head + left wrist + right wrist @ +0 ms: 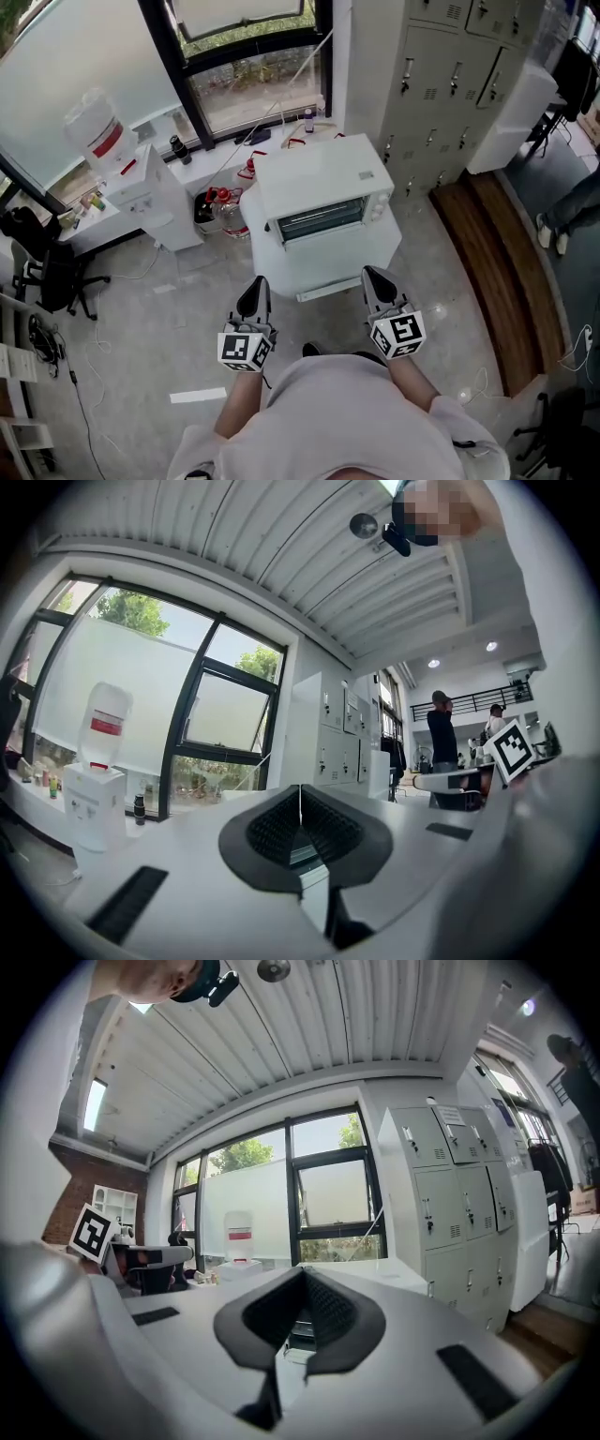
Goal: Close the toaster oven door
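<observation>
A white toaster oven (323, 187) stands on a white stand (328, 262) straight ahead of me, its glass door (319, 219) facing me. From above the door looks upright against the oven front. Both grippers are held level in front of the stand, apart from the oven. My left gripper (255, 283) sits at the lower left with its jaws together and nothing between them (300, 794). My right gripper (373, 275) is at the lower right, also shut and empty (302, 1279). Between each pair of jaws only a sliver of the oven shows.
A water dispenser (141, 187) stands left of the oven by the window. Water jugs (220, 204) sit on the floor behind the stand. Grey lockers (450, 84) line the right wall above a wooden platform (487, 253). An office chair (52, 272) is at far left.
</observation>
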A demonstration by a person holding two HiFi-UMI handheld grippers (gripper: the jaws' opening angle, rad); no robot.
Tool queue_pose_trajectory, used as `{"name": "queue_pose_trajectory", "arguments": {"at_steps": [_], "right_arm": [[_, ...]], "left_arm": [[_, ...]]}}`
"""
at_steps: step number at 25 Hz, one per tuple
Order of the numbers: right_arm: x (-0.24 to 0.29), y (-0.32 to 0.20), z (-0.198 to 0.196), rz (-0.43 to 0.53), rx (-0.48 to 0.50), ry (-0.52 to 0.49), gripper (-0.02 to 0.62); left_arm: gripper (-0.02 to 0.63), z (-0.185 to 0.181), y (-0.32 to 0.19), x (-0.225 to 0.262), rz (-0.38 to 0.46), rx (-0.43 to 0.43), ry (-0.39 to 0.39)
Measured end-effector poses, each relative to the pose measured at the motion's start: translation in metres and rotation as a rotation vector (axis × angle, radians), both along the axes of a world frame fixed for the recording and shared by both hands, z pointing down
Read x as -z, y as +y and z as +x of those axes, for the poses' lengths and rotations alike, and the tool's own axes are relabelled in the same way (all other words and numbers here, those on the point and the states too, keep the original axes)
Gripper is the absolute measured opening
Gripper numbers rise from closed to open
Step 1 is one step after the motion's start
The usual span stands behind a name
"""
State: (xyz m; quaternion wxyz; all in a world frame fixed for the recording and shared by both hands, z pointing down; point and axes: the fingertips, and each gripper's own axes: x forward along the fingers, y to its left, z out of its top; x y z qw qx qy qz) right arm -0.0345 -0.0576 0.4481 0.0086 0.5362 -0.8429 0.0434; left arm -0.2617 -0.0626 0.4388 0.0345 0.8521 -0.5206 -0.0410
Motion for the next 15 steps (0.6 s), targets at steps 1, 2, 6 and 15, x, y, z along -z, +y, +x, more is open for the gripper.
{"name": "queue_pose_trajectory", "arguments": {"at_steps": [1,2,6,15], "right_arm": [[0.000,-0.006,-0.003,-0.001,-0.006,-0.001,0.008],[0.000,-0.011,-0.006,-0.002,-0.012,-0.003,0.008],[-0.003,-0.025,-0.009,-0.008,-0.021,-0.005,0.008],[-0.010,-0.049,-0.005,-0.035,-0.004,-0.023,0.008]], "left_arm": [[0.021,-0.003,-0.008,0.000,0.001,-0.009,-0.001],[0.021,-0.004,-0.014,0.000,0.002,-0.017,-0.003],[0.021,-0.005,-0.034,-0.001,0.003,-0.033,0.001],[0.021,0.000,-0.054,-0.008,-0.025,-0.019,0.005]]}}
